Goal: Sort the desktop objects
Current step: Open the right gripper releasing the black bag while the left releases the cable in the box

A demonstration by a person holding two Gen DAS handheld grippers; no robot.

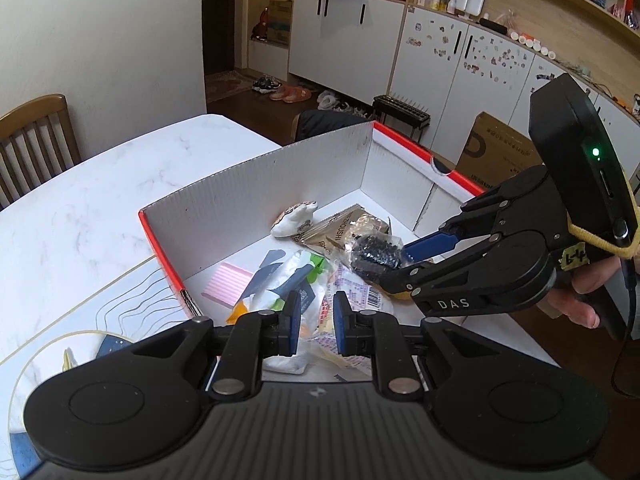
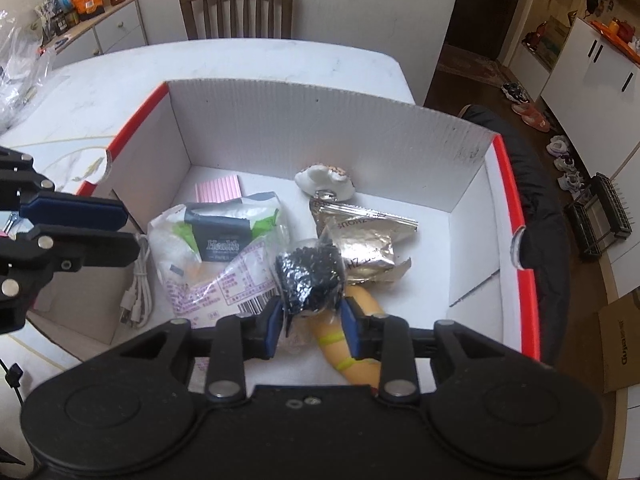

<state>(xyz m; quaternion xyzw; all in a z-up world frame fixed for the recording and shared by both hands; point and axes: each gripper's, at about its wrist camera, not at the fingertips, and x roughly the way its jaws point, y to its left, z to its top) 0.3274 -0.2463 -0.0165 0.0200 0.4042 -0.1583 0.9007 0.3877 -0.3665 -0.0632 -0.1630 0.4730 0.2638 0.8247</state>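
1. Right tongs [image 2: 310,322]: reaching into the box, blue pads pinching the lower edge of a clear bag of small black bits [image 2: 310,276]. In the left view the same tongs [image 1: 404,266] come in from the right and meet that bag [image 1: 376,256].
2. Left tongs [image 1: 313,320]: spread a little, holding nothing, over the near end of the box; seen from the side in the right view [image 2: 120,232].
3. Bag of black bits: rests on a foil packet [image 2: 368,248] and a yellow banana-shaped toy [image 2: 352,336], mid-box.
4. Box [image 2: 304,108]: white inside, red rim, standing on the white table [image 1: 80,208]. Also inside: tissue pack [image 2: 224,236], printed plastic bag [image 2: 224,284], pink pad [image 2: 218,192], white cable [image 2: 138,296], small white figurine [image 2: 324,182].
5. Handling note: the bag is slack, so it probably needs a grip on bunched plastic and a straight lift, so that the foil packet is not dragged along.
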